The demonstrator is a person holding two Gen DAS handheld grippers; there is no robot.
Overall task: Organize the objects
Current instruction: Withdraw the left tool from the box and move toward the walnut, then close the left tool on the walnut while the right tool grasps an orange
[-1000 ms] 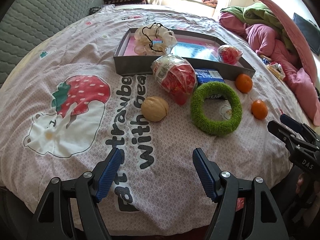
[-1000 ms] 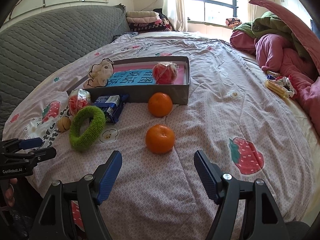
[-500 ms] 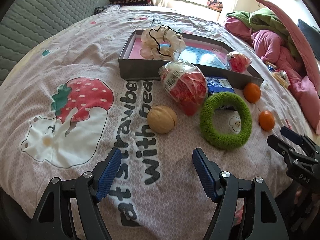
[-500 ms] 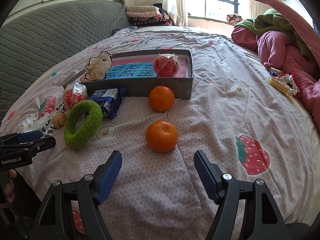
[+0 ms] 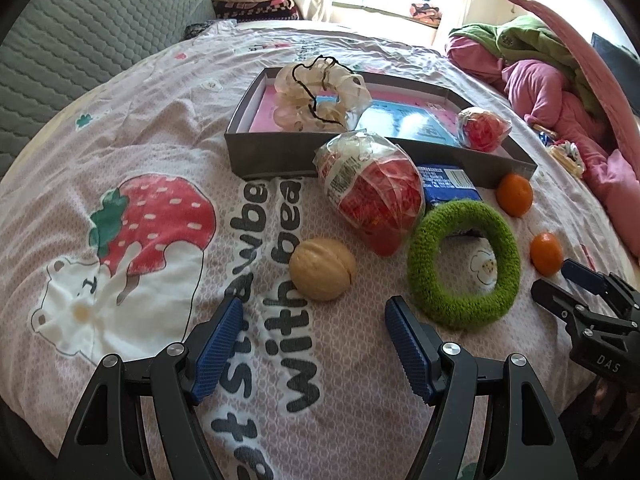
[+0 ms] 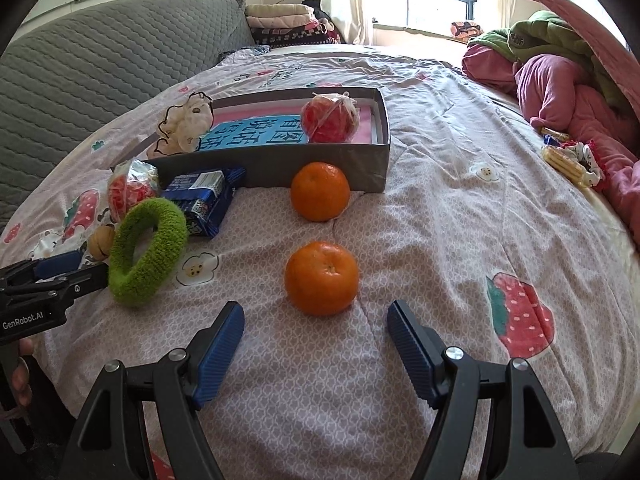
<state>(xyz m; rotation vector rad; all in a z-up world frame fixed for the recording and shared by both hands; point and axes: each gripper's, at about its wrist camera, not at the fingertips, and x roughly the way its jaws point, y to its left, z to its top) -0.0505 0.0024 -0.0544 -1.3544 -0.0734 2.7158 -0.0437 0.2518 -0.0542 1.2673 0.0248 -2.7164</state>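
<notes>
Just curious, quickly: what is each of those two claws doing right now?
Left gripper: open, holding nothing.
Right gripper: open, holding nothing.

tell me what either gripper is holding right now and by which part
Nothing is held. The left gripper stands open short of the tan round walnut; the right gripper stands open short of the nearer round orange tangerine.
</notes>
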